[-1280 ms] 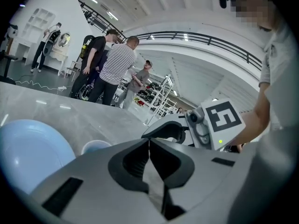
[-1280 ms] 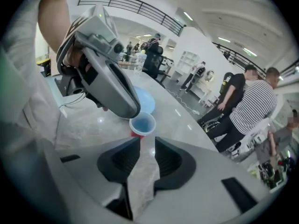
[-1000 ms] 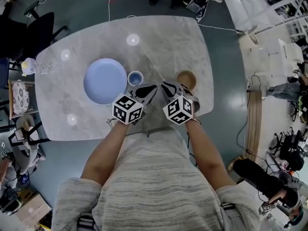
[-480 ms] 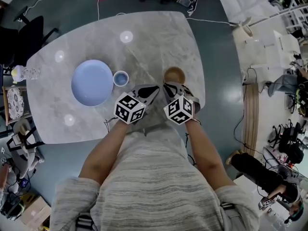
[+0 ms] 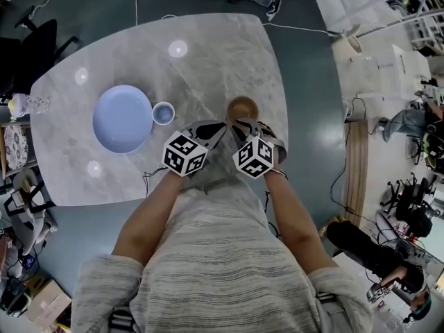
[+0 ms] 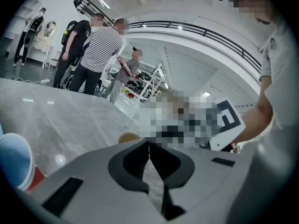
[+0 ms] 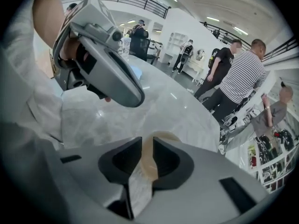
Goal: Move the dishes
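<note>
The step in hand looks like the approach to the first dish. The right hand-held gripper (image 5: 243, 125) hangs, tilted steeply down, at the near edge of the brown wooden bowl (image 5: 242, 107), which stands on the marble counter (image 5: 229, 54) toward its right side. Its jaws have just been opening and stand apart, and the bowl's tan wall shows through the gap in the right gripper view. Whether the rim is already between the pads or lies just beyond them is hard to tell from that angle, but nothing is pressed. The left hand-held gripper (image 5: 216, 127) sits just beside the right one over bare counter, its jaws closed tip to tip on nothing. The other dishes, a blue plate (image 5: 123, 118) and a small blue cup (image 5: 163, 113) just beside the plate's right edge, lie well to the left and apart from both grippers. By my judgement, the next move calls for lowering the right gripper so that one jaw goes inside the bowl and one outside its near wall, then closing firmly on the rim before any lift. A grip on one side of the rim may let the bowl tip, so the lift should be slow and level.
</note>
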A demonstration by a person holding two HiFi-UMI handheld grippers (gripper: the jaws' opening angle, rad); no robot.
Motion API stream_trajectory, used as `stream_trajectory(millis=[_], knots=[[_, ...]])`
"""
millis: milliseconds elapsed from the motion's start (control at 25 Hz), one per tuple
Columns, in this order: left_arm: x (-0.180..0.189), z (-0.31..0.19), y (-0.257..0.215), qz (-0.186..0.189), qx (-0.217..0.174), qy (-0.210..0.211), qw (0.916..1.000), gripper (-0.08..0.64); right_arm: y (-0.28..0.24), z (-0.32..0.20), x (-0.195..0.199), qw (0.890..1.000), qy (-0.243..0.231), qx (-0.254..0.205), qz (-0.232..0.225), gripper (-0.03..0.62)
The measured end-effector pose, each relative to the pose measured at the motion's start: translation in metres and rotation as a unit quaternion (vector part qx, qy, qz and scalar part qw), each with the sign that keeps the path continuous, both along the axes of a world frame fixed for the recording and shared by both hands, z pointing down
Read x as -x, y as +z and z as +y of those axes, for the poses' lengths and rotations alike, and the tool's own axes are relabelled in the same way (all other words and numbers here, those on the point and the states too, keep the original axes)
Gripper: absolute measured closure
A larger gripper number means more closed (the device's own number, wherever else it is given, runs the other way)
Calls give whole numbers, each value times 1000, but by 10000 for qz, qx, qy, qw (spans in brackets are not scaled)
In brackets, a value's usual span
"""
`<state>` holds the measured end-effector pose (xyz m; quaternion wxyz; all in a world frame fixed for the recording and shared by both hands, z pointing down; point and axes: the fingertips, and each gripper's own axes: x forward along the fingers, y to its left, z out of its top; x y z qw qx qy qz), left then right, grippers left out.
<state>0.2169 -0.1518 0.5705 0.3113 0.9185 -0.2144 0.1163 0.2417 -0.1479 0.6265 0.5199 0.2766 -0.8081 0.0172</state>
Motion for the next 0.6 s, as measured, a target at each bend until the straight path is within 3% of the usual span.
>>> stream_trajectory(millis=[280, 600], knots=[[1, -1, 5, -58, 38, -8, 10000, 539, 30, 11, -5, 9973, -424, 216, 561, 494], [10, -2, 7, -85, 75, -21, 9999, 540, 50, 7, -5, 9933, -481, 377, 978, 502]])
